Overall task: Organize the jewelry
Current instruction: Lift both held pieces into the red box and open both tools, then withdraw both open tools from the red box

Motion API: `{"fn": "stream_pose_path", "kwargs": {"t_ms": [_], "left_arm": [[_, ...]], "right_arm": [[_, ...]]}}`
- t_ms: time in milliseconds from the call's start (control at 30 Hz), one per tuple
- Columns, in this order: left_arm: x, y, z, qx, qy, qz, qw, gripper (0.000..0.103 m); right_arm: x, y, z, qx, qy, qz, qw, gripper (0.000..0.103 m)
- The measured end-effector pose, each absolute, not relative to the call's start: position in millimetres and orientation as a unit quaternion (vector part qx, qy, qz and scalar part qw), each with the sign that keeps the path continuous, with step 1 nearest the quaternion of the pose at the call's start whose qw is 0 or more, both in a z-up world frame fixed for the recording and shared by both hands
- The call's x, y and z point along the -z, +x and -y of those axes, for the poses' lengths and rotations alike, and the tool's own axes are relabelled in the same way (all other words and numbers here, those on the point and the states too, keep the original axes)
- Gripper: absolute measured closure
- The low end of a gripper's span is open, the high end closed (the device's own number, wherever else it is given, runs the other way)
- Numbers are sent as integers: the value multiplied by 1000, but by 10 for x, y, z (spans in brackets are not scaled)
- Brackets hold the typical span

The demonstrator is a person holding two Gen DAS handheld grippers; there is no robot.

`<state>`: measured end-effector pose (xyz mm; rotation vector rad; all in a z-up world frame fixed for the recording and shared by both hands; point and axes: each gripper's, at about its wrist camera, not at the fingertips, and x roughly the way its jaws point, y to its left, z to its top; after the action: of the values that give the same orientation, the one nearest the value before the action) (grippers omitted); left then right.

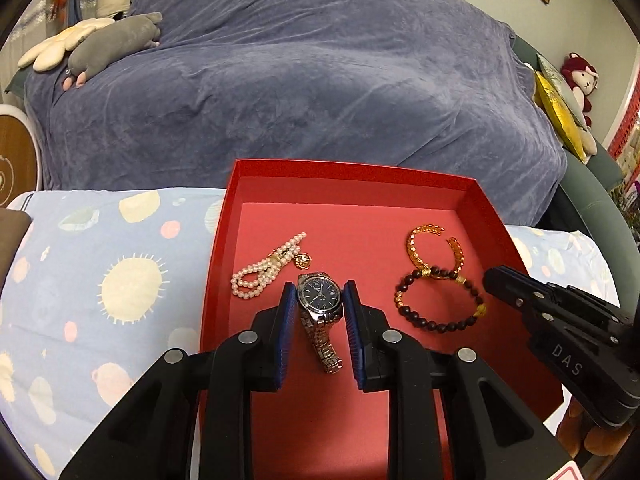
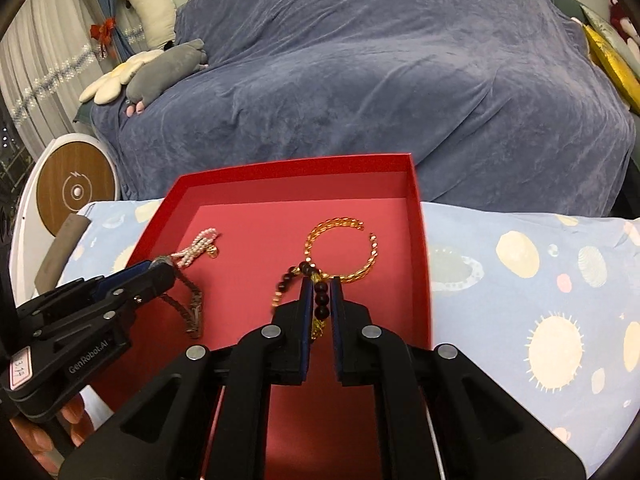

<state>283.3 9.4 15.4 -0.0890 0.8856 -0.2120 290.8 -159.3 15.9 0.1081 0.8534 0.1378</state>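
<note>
Red tray (image 1: 224,216) on patterned cloth (image 1: 100,280), holding all four pieces; sorting apparently late. Dark bead bracelet (image 1: 436,304) overlapping gold bangle (image 1: 420,248), pinched between right gripper (image 2: 320,292) pads. Wristwatch (image 1: 319,294) clamped at its case by left gripper (image 1: 318,300). Pearl strand (image 1: 264,268) lying free, far left. Release of both remaining.
</note>
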Motion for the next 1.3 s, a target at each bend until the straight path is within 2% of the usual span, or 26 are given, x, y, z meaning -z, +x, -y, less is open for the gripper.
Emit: {"fn": "stream_pose_path", "kwargs": {"t_ms": [267, 500, 567, 700, 1000, 1100, 1300], "left_arm": [[-515, 2529, -332, 101, -57, -400, 909, 79], [-805, 1836, -474, 94, -42, -388, 916, 57], [-825, 1645, -481, 93, -37, -390, 915, 57], [-741, 1268, -526, 87, -35, -398, 913, 44], [-286, 797, -667, 78, -54, -437, 894, 44], [-182, 747, -640, 81, -37, -442, 893, 44], [-47, 759, -763, 70, -41, -454, 887, 44]], "right_arm": [[-536, 2338, 1867, -69, 64, -383, 919, 86], [-772, 1476, 1977, -85, 74, -376, 920, 81], [-765, 1258, 1989, -83, 73, -377, 919, 81], [-664, 920, 2003, -77, 82, -385, 916, 80], [-402, 550, 1900, -80, 89, -400, 908, 79], [-331, 553, 1812, -82, 76, -404, 908, 74], [-140, 715, 1699, -92, 91, -427, 895, 74]]}}
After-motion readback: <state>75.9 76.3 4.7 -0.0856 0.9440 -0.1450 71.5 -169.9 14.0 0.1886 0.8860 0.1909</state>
